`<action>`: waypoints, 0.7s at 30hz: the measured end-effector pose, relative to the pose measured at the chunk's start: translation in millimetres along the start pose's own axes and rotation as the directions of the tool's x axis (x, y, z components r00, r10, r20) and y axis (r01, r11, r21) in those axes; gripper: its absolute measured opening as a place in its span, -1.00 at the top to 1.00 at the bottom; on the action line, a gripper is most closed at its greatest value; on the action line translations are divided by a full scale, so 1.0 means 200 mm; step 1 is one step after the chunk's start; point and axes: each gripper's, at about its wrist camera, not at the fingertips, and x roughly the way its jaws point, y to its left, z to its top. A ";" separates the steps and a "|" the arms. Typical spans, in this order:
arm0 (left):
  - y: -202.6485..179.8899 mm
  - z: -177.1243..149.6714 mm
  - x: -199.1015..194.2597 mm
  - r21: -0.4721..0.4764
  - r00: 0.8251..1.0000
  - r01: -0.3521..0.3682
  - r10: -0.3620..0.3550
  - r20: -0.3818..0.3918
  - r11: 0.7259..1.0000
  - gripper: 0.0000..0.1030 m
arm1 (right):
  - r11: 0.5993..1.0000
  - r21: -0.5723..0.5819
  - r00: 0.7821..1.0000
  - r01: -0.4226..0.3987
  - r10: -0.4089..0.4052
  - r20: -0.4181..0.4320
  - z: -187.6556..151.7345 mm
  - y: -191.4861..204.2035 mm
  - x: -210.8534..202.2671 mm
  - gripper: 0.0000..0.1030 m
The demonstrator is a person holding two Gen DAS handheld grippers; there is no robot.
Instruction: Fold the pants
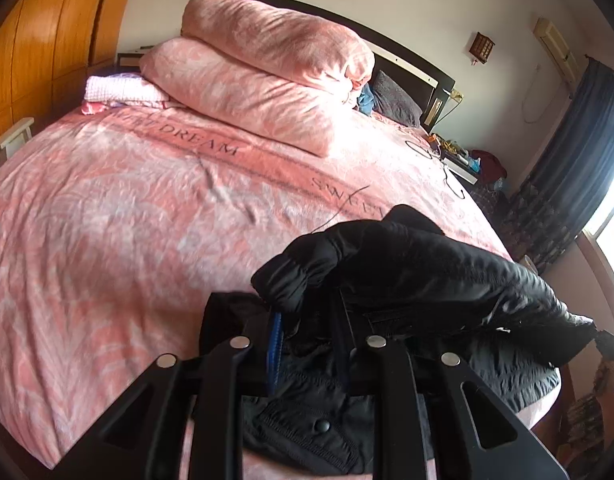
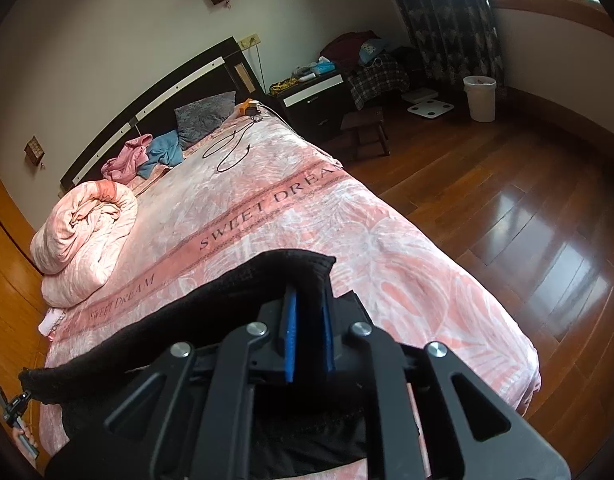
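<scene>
Holding the black pants (image 1: pixel 407 280) above the bed (image 1: pixel 107 240), toward 5 o'clock, both the left gripper (image 1: pixel 303 316) and right gripper (image 2: pixel 309 336) pinch bunched fabric; uneven tension could skew the fold.

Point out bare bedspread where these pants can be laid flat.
Free: the wide bedspread between the black pants and rolled quilt. Crowded: the headboard end, with a cable, grey pillow and loose clothes.
</scene>
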 end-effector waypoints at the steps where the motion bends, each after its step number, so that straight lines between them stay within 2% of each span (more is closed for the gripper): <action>1: 0.01 -0.02 0.00 -0.001 1.000 0.001 -0.001 -0.005 1.000 0.56 | 1.000 0.001 1.000 -0.001 0.001 0.002 -0.01 0.00 -0.01 0.81; 11: 0.04 -0.27 0.05 0.047 0.995 -0.044 0.048 -0.082 0.998 0.38 | 0.999 -0.049 1.000 0.021 -0.021 0.013 -0.26 0.03 -0.12 0.52; 13: 0.09 -0.32 0.06 0.032 0.990 -0.083 0.086 -0.110 0.996 0.22 | 0.999 -0.035 1.000 0.028 -0.028 0.009 -0.30 0.00 -0.14 0.34; 14: 0.11 -0.34 0.07 0.025 0.987 -0.104 0.106 -0.122 0.994 0.15 | 0.999 -0.027 0.999 0.031 -0.031 0.007 -0.32 -0.01 -0.15 0.13; 15: 0.16 -0.38 0.07 0.008 0.980 -0.143 0.143 -0.139 0.990 0.08 | 0.999 -0.008 0.999 0.034 -0.034 0.004 -0.34 -0.03 -0.16 -0.05; 16: 0.19 -0.40 0.07 -0.005 0.974 -0.172 0.169 -0.153 0.985 0.01 | 0.999 0.016 1.000 0.030 -0.030 -0.004 -0.36 -0.05 -0.17 -0.09; 19: 0.35 -0.47 0.06 -0.079 0.947 -0.274 0.254 -0.198 0.959 -0.04 | 0.993 0.117 0.998 0.003 0.004 -0.061 -0.43 -0.14 -0.18 -0.22; 21: 0.45 -0.51 0.00 -0.182 0.949 -0.288 0.254 -0.189 0.940 -0.11 | 0.973 0.230 0.994 -0.033 0.055 -0.092 -0.51 -0.23 -0.17 -0.26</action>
